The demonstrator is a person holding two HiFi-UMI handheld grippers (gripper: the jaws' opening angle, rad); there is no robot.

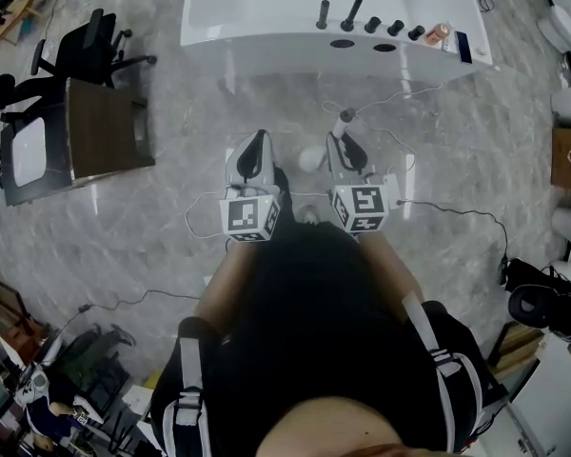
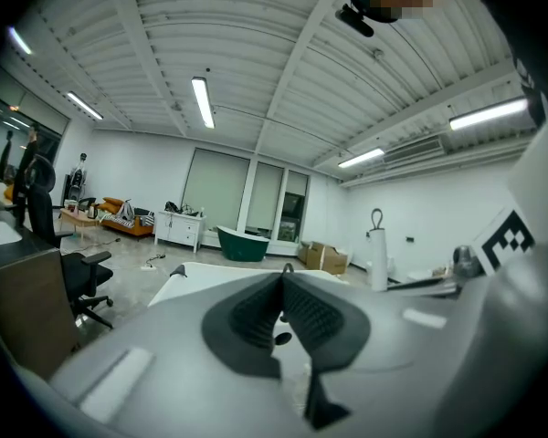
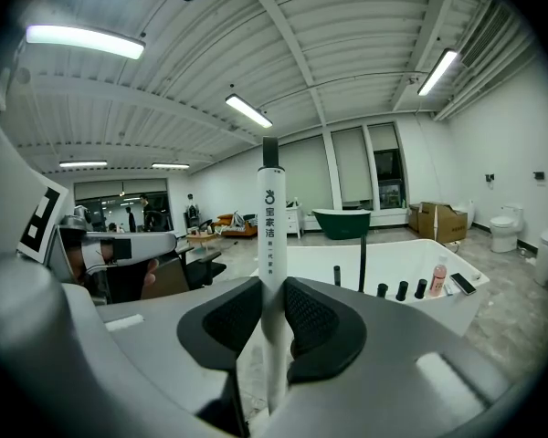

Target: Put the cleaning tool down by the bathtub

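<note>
White slim cleaning tool with black tip (image 3: 270,226) is clamped upright in right tongs (image 3: 272,316), short of the white bathtub (image 1: 266,27). Pressed together with nothing held: left tongs (image 2: 281,310). Risk: its lower end, seemingly hanging above the grey marble floor (image 1: 152,208), could be knocked against the tub wall and toppled if released early.

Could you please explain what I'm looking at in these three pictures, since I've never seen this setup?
There is no robot here: a person carries a two-jaw gripper in each hand. The head view looks down from a camera on the person's head. The other two views ride on the grippers and look along their jaws. The left gripper is shut and empty. The right gripper is shut on a white tool handle, held upright. Ahead on the floor stands a white bathtub, with taps and a pink bottle on its rim.
</note>
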